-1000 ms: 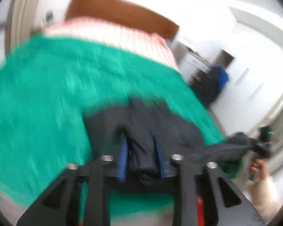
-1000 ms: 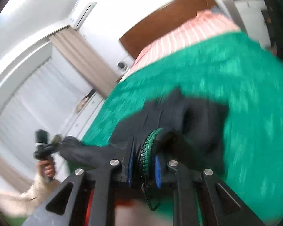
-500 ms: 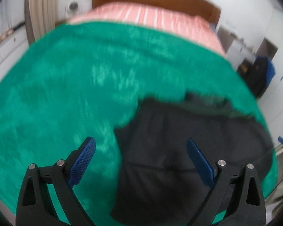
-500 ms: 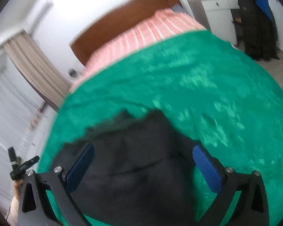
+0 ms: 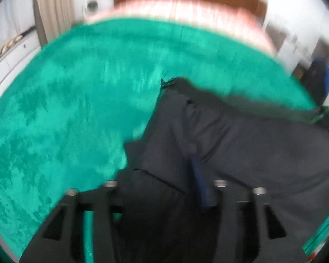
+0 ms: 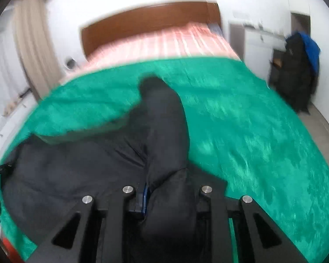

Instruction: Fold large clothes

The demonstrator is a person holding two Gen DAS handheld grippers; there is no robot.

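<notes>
A large dark grey jacket [image 5: 241, 135] lies on the green blanket [image 5: 65, 120] at the near end of the bed. In the left wrist view my left gripper [image 5: 164, 188] is shut on a fold of the jacket's near left edge; cloth hides the left pad. In the right wrist view the jacket [image 6: 76, 164] spreads to the left and one sleeve [image 6: 164, 118] runs away up the bed. My right gripper [image 6: 164, 195] is shut on the near end of that sleeve.
The green blanket [image 6: 263, 142] covers most of the bed. Pink striped bedding [image 6: 164, 41] and a brown headboard [image 6: 142, 22] lie at the far end. Dark and blue clothes [image 6: 300, 65] hang at the right wall. Curtains [image 6: 33, 50] stand at the left.
One second ago both grippers held the jacket. Half a second ago both were open above it, lying flat. Now both have dropped and shut on the jacket's near parts again.
</notes>
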